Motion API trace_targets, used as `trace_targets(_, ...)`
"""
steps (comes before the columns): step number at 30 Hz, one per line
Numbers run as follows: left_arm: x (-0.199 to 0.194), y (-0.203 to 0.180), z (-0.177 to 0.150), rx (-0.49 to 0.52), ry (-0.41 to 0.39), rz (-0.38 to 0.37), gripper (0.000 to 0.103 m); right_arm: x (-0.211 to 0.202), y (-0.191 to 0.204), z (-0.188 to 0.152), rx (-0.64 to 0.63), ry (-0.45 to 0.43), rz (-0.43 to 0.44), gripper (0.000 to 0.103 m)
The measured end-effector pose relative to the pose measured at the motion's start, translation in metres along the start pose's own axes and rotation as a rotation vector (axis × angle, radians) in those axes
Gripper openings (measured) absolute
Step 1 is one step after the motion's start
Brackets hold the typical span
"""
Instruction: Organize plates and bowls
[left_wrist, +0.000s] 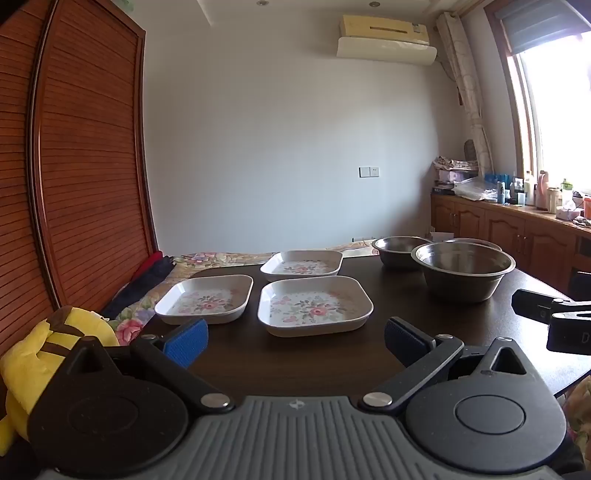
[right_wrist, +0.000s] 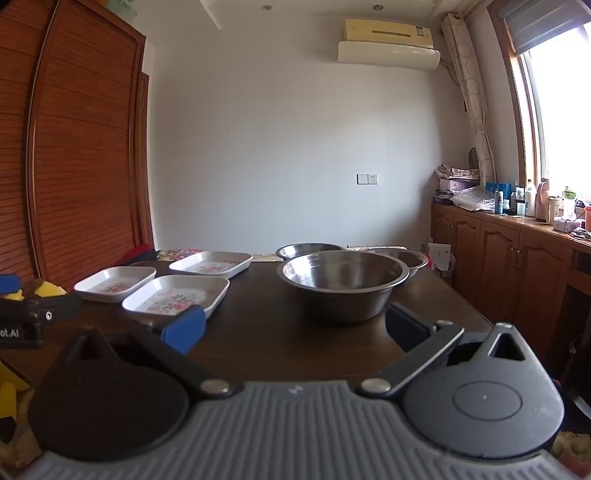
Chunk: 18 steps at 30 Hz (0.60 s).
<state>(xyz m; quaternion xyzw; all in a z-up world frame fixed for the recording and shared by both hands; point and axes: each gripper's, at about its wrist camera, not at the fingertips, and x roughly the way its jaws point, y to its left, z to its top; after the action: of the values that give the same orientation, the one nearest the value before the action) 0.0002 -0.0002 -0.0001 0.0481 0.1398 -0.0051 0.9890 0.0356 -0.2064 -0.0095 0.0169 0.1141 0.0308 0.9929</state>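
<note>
Both hand-held grippers, left (left_wrist: 295, 341) and right (right_wrist: 295, 328), are wide open and empty (plates (left_wrist: 314, 305) and bowls (right_wrist: 345, 282) sit apart on the counter (left_wrist: 295, 365)), so a shallow rim pinch could slip.

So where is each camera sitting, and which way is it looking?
Left wrist view: rides on the left gripper, looking forward over the dark wooden table at the three square white floral plates; its own open blue-padded fingers show, and the right gripper at the right edge.
Right wrist view: rides on the right gripper, facing the big steel bowl; its open fingers show, and the left gripper at the left edge.
Both see the plates, bowls, white wall and air conditioner.
</note>
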Motion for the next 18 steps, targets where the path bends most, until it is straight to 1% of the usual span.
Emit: trace_targets(18,0.0003,0.0000,0.0004,0.002,0.002,0.000,0.103,-0.0013,-0.0026,-0.0010,-0.001,-0.004,-0.004,0.103)
